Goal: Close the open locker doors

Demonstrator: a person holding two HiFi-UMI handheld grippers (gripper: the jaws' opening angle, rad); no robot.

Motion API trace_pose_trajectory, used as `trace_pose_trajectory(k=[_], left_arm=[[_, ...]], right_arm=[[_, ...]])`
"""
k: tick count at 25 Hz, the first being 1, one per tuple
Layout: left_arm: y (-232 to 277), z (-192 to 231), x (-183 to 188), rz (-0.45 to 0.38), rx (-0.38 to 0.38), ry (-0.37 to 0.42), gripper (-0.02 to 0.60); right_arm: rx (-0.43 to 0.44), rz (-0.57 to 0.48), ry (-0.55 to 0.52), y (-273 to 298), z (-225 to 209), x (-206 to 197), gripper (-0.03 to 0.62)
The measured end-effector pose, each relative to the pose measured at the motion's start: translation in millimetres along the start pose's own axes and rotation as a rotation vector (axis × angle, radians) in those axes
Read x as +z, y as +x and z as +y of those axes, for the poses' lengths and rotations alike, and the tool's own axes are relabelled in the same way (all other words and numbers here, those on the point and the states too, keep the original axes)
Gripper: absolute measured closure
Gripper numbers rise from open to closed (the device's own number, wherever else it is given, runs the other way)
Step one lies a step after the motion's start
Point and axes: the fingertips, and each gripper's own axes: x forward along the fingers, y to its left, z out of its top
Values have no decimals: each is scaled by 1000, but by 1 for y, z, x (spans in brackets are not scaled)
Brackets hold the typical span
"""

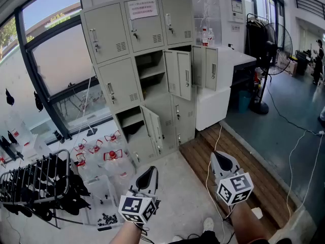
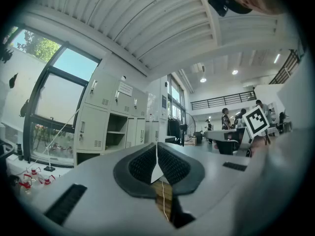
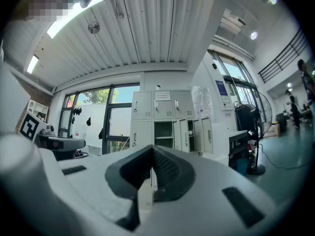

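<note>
A grey locker cabinet (image 1: pixel 142 70) stands ahead by the window. Three of its doors hang open: the middle-row centre door (image 1: pixel 180 75), the middle-row right door (image 1: pixel 211 68) and a bottom-row door (image 1: pixel 153 129). The top row is closed. Both grippers are held low in front of me, well short of the cabinet. My left gripper (image 1: pixel 150 171) is shut and empty, as is my right gripper (image 1: pixel 217 156). In the left gripper view the pads (image 2: pixel 170 165) meet, with the lockers (image 2: pixel 110 127) far off. The right gripper view shows the same of its pads (image 3: pixel 165 170) and the lockers (image 3: pixel 167 117).
A black drying rack (image 1: pixel 35 187) and several red-capped water jugs (image 1: pixel 104 155) sit on the floor at left. A white counter (image 1: pixel 223 93) adjoins the lockers on the right, with a standing fan (image 1: pixel 269 50) beyond. A wooden floor strip (image 1: pixel 264 187) carries a white cable (image 1: pixel 209 179). People (image 2: pixel 226 119) stand far off.
</note>
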Motion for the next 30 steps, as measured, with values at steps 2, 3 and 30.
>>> trace_pose_trajectory(k=[2, 3, 30], left_arm=[[-1, -1, 1, -2, 1, -1, 569], [-1, -2, 2, -3, 1, -1, 569], [34, 4, -1, 4, 32, 15, 356]], right_arm=[[2, -1, -1, -1, 1, 1, 594], [3, -1, -1, -2, 1, 2, 594], [100, -54, 5, 28, -13, 5, 414]])
